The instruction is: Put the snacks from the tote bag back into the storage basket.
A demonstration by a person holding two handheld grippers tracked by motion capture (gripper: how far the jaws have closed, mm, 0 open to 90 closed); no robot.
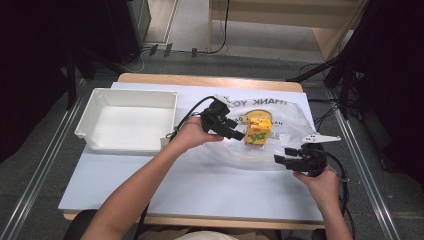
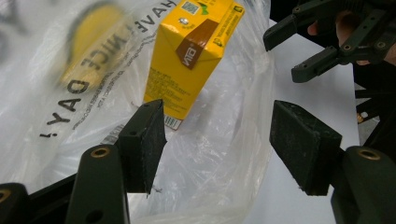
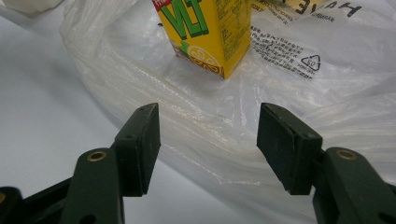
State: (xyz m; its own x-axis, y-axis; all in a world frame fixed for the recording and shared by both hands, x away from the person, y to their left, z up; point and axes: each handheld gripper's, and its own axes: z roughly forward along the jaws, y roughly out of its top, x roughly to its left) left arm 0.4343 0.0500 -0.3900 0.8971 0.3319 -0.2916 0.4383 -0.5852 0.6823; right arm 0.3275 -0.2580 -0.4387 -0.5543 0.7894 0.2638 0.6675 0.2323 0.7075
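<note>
A yellow cardboard drink carton (image 1: 259,131) is seen standing upright on a clear, crinkled plastic bag with black lettering (image 1: 292,122), which is spread flat over the right half of the pale blue desk (image 1: 200,185). The carton is positioned between the two tools.

The left tool (image 1: 239,134) is held just left of the carton, its jaws pointed toward the carton's side. In the left gripper view the jaws (image 2: 219,140) are seen spread wide apart with only bag film below the gap; the carton (image 2: 187,56) is located beyond the tips, nearer the left pad, and no contact is observed. Nothing is gripped.

The right tool (image 1: 281,156) is held near the bag's near right edge, in front of and to the right of the carton, apart from it. In the right gripper view the jaws (image 3: 208,140) are likewise spread wide over the bag (image 3: 224,116), empty, with the carton (image 3: 208,32) standing farther off, roughly in line with the gap.

A white rectangular plastic tray (image 1: 100,102) is noted at the desk's left side, well apart from the carton.
</note>
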